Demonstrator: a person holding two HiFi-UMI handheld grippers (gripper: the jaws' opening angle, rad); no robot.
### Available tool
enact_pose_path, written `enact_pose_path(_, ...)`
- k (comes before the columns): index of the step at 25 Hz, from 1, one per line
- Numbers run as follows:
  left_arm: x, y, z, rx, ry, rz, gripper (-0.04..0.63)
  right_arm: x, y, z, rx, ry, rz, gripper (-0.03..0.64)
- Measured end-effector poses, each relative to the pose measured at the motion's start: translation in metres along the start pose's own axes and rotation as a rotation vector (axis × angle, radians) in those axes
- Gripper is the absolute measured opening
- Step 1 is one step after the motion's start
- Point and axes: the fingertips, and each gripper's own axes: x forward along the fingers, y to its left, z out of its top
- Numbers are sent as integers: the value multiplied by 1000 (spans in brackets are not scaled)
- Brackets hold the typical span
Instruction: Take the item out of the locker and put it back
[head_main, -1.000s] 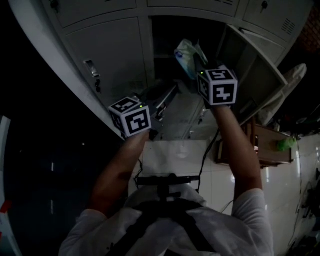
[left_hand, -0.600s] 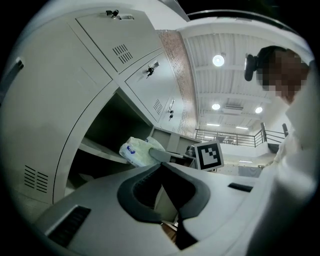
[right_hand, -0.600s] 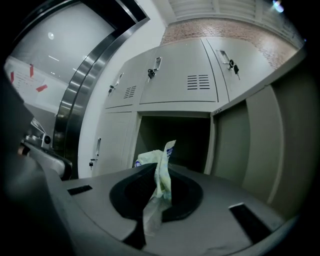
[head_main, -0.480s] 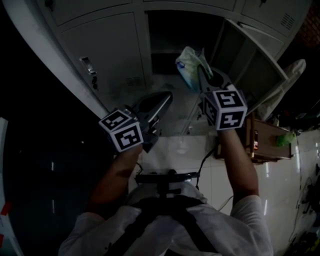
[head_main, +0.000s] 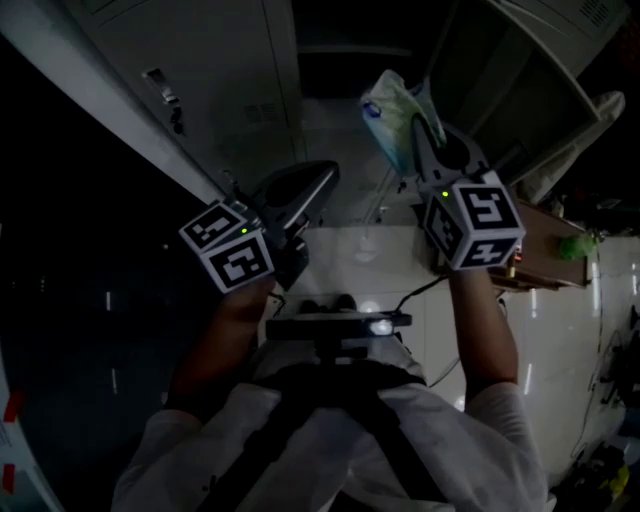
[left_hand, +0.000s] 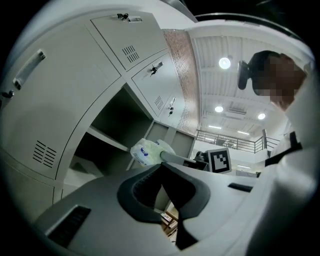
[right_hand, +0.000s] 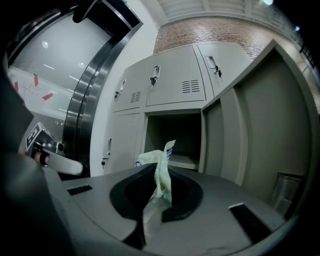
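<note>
Now right tongs (head_main: 420, 132), clamping packet (head_main: 392, 108), farther from locker (head_main: 215, 70).

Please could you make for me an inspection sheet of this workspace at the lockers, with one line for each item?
Surface: shelf of the open compartment; nothing seen on it.
Job's things: pale green packet, outside the compartment, clamped by one end.
Clutter: nothing seen.
Grippers: right gripper shut on the packet; left gripper has its jaws together with nothing between them.
Cables: black cable runs below the right gripper.
Surroundings: grey locker bank, open door, brick wall, tiled floor, wooden furniture.
</note>
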Motion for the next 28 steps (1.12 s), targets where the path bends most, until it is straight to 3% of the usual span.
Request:
enact_pose_path(13,-24,-15,-21,-34,-13,-26,-3,-34,18,-30,47,26,2,-5)
enact_pose_path(28,-41,-9,-39,-37,-6,12,-3,-48,28,-59,101,75,-1,-5)
